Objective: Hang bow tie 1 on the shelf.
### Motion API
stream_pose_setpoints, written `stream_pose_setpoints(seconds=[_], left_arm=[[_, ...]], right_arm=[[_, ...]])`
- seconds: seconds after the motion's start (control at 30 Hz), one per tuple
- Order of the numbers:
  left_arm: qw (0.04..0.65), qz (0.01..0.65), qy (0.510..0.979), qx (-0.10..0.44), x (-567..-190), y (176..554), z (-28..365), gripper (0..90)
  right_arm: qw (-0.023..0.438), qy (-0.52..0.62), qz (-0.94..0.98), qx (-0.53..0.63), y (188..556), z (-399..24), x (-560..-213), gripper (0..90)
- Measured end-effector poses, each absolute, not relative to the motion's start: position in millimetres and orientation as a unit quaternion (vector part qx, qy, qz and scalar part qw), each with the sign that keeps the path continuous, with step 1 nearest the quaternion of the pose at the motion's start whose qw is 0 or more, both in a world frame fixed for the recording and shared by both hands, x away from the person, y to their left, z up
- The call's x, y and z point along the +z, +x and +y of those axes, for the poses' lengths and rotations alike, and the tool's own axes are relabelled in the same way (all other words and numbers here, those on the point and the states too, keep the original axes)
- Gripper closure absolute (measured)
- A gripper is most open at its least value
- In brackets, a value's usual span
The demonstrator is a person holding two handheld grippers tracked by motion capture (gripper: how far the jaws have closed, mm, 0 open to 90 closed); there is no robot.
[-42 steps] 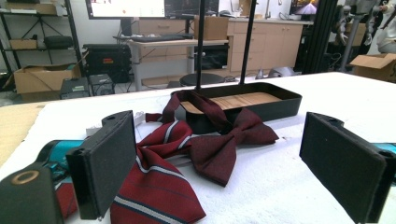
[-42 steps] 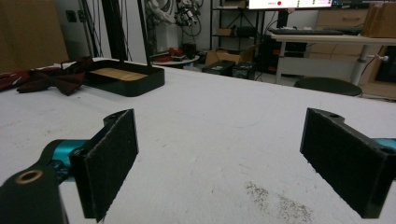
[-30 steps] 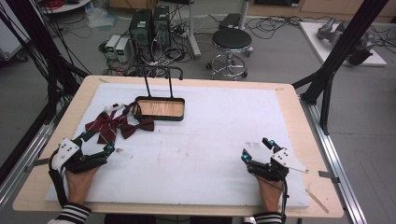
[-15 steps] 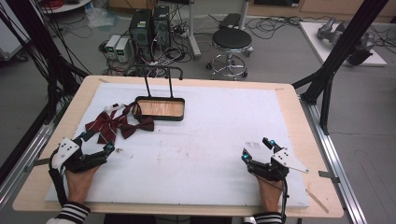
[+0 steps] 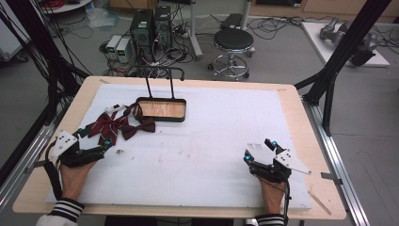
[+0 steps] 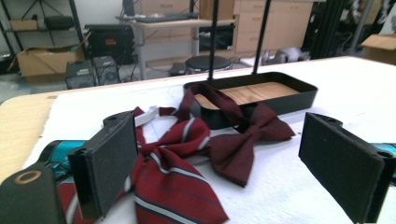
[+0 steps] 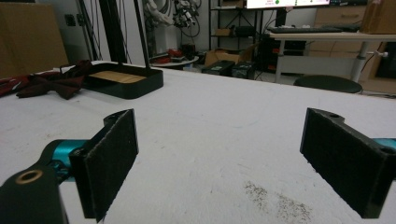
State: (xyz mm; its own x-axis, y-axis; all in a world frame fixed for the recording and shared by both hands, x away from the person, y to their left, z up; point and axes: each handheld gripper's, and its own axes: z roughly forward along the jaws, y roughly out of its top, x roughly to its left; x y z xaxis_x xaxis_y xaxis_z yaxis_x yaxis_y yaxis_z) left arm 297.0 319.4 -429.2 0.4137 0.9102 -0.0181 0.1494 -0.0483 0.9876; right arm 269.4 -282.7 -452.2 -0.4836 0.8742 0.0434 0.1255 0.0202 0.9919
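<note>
- The left claw [image 5: 96, 141] rests low on the white mat [image 5: 211, 141] at the near left part of the desk [image 5: 301, 117], with the person's left hand [image 5: 75, 172] behind it.
- Its two jaws stand wide apart and hold nothing; in the left gripper view the black pads [image 6: 109, 163] are seen on both sides with free space between them.
- The striped bow tie [image 5: 106, 126] lies flat on the mat just in front of the left claw. It is dark red with thin pale stripes, and in the left gripper view [image 6: 163, 172] its near part lies between the jaws, close to the left pad.
- The plain bow tie [image 5: 139, 127] lies just beside the striped one, on the side nearer the middle of the desk, and they seem to touch. Its strap [image 6: 219, 100] goes up over the rim of the tray.
- The black tray [image 5: 162, 109] with a wooden bottom stands behind the two ties, and two thin black posts [image 5: 159, 84] rise from its far side.
- The right claw [image 5: 259, 151] rests at the near right part of the mat, well apart from the ties and the tray. Its jaws are also wide apart and empty, and the right gripper view has bare mat [image 7: 224, 140] between them.
</note>
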Motion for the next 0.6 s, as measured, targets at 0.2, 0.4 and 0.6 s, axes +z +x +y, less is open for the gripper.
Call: stream_pose_setpoints(seconds=[0.2,0.4,0.6], left_arm=[[0.530,0.419,0.651,0.346,-411.8,306.5,319.9,12.1],[0.498,0.426,0.679,0.331,-396.2,323.4,320.8,12.1],[0.480,0.432,0.698,0.309,-389.8,335.4,323.0,12.1]], right_arm=[[0.325,0.390,0.638,0.579,269.3,-282.5,-452.3,10.6],[0.324,0.391,0.637,0.580,269.4,-282.7,-452.3,10.6],[0.325,0.389,0.638,0.579,269.6,-282.7,-452.3,10.6]])
